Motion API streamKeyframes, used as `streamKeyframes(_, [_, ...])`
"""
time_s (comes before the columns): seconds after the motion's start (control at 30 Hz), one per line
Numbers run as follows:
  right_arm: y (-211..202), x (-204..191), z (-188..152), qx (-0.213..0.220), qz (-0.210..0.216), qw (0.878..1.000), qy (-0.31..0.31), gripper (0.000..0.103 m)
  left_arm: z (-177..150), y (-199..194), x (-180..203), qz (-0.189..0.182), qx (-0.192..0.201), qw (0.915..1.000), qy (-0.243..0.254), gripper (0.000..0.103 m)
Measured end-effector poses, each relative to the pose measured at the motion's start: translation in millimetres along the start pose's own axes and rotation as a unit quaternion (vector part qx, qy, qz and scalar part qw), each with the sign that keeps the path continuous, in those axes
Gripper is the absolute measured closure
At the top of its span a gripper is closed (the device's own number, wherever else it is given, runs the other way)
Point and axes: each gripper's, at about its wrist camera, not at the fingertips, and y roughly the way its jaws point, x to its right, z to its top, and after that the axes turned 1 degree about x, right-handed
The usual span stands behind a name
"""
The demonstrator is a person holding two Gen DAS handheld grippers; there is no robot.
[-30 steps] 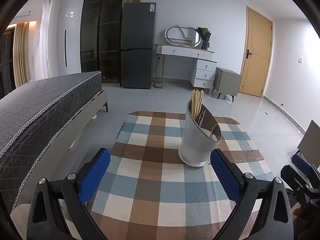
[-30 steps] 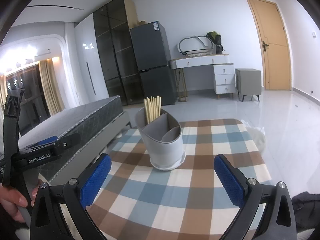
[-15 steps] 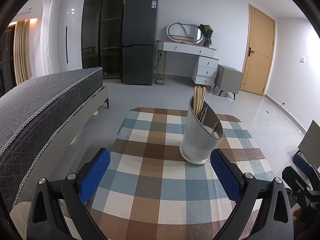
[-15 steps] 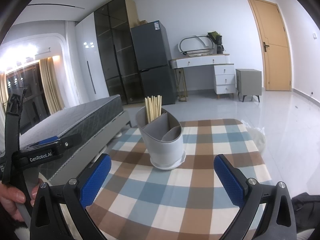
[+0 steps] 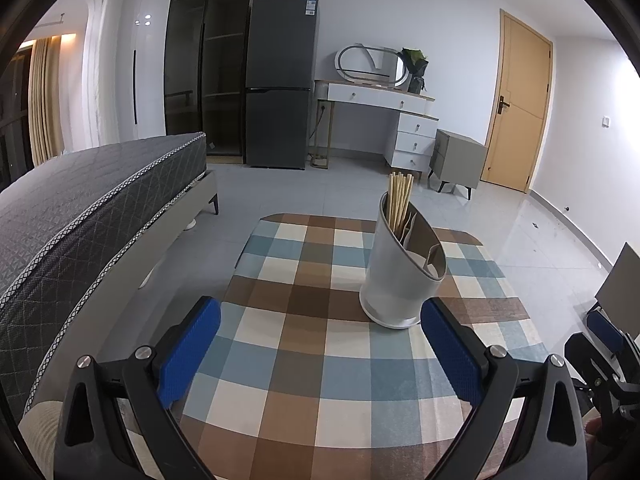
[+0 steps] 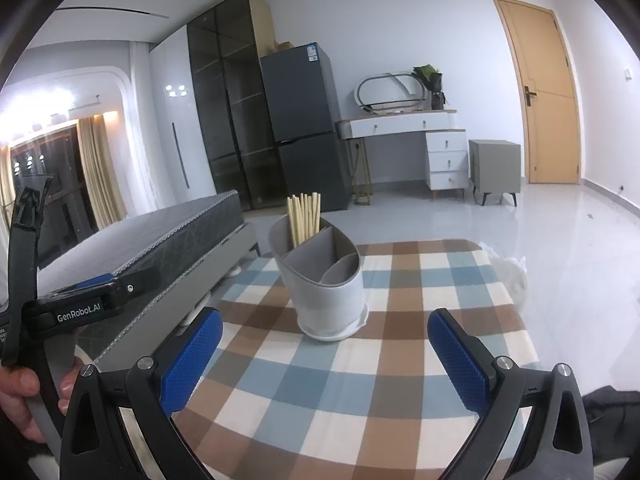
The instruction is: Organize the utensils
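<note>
My left gripper (image 5: 320, 344) has tipped slightly downward over the checked table (image 5: 328, 384); my right gripper (image 6: 326, 354) hasn't moved, both released and empty. The holder (image 6: 324, 280) stands mid-table with chopsticks (image 6: 304, 216) in its rear compartment, so organizing looks finished.

Left gripper (image 5: 320, 354), right gripper (image 6: 325, 354) — agape, empty.

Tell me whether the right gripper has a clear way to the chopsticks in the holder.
Probably yes. The right gripper is open and empty, only bare checked cloth lies before the holder, and the chopsticks stick up above its rim.
</note>
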Motion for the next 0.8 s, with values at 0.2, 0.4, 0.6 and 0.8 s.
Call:
streamKeyframes(0.2, [0.0,-0.6,-0.1,-0.002,0.001,1.0,-0.003,0.0,-0.2,-0.1,0.5,-0.003,0.0,1.0,0.001,0.005])
streamKeyframes(0.4, [0.6,-0.4,-0.1,-0.003,0.0,1.0,-0.003,0.0,-0.3,-0.5,1.3,-0.001,0.002,1.0,0.005,0.005])
streamKeyframes(0.6, [0.7,-0.5,0.0,-0.004,0.0,1.0,-0.003,0.0,-0.6,-1.5,1.1,-0.001,0.003,1.0,0.004,0.005])
streamKeyframes(0.8, [0.8,-0.2,-0.3,-0.004,0.0,1.0,-0.003,0.0,-0.7,-1.6,1.3,-0.001,0.003,1.0,0.004,0.005])
